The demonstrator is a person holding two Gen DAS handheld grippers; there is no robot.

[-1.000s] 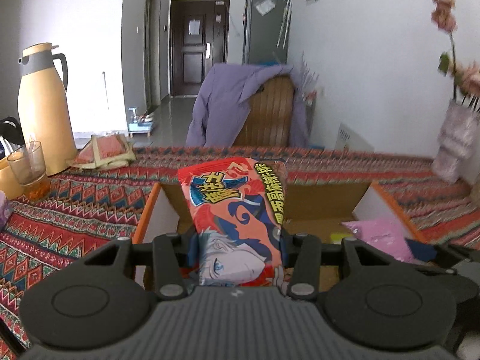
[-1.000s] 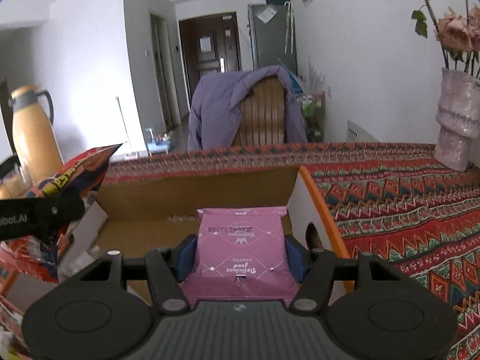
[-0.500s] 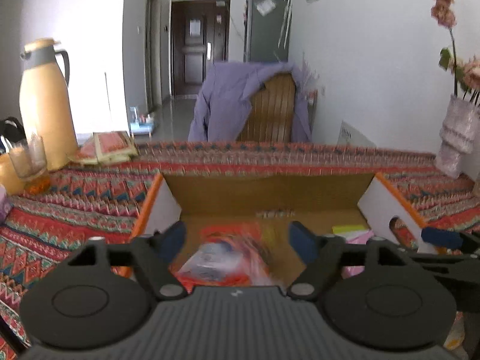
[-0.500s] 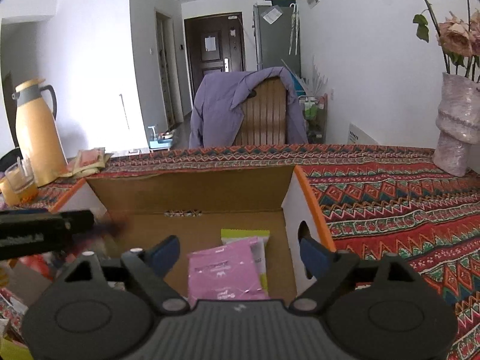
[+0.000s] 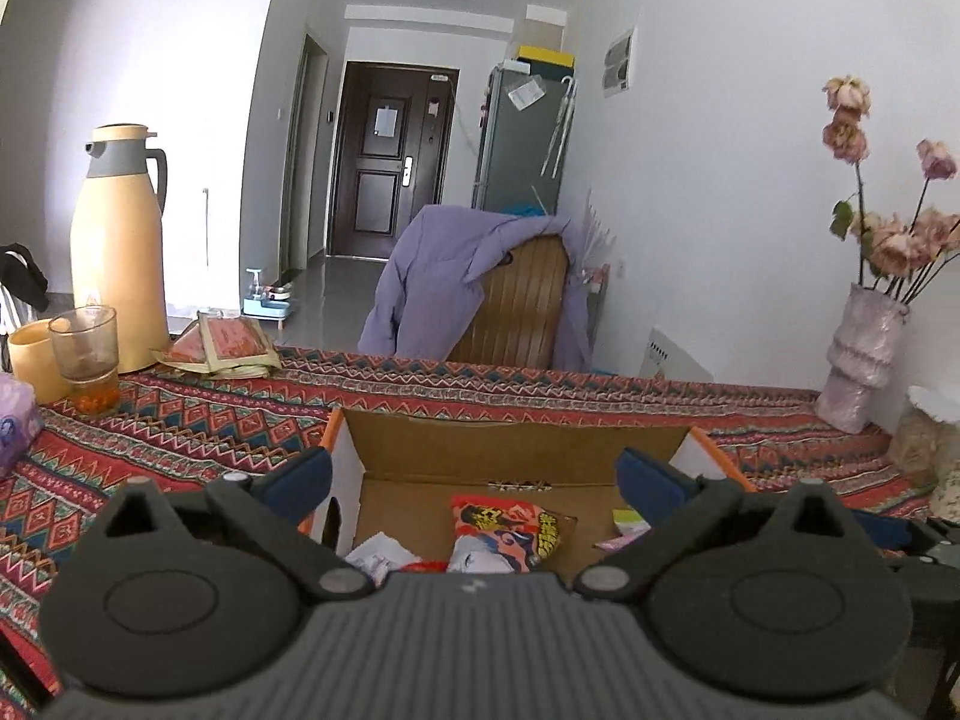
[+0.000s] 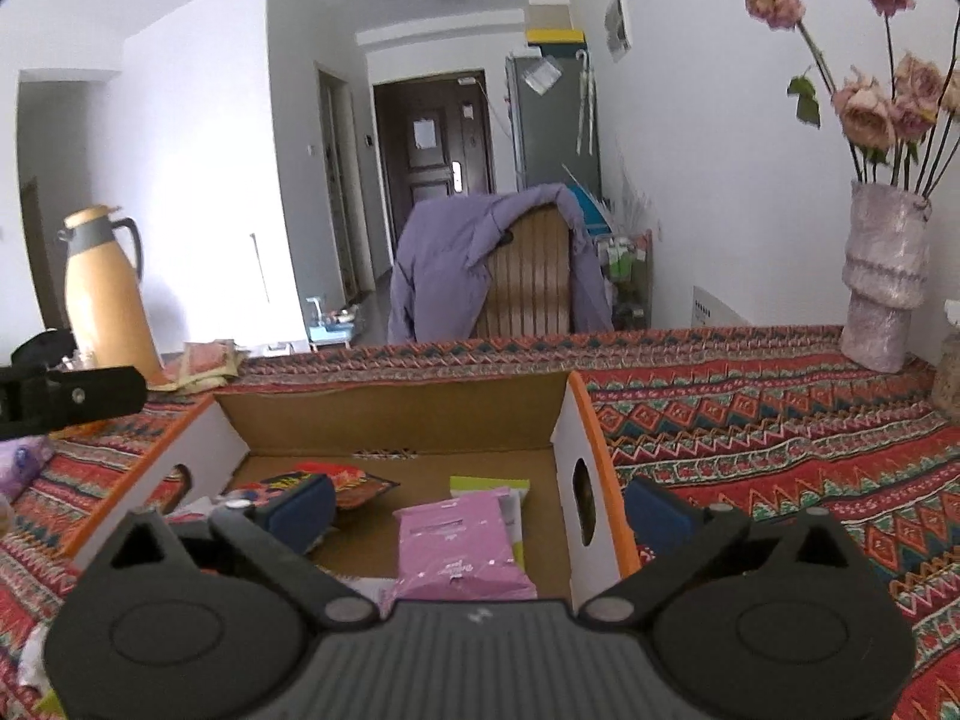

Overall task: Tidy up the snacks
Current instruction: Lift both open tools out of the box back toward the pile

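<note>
Down between left tongs (image 5: 474, 474), red snack bag (image 5: 510, 531) lies loose on box (image 5: 516, 456) floor; pink packet (image 6: 462, 546) same under right tongs (image 6: 474, 504). Both jaws just opened wide, nothing gripped. Drop-off step looks done; next probably fetching more snacks outside box.
</note>
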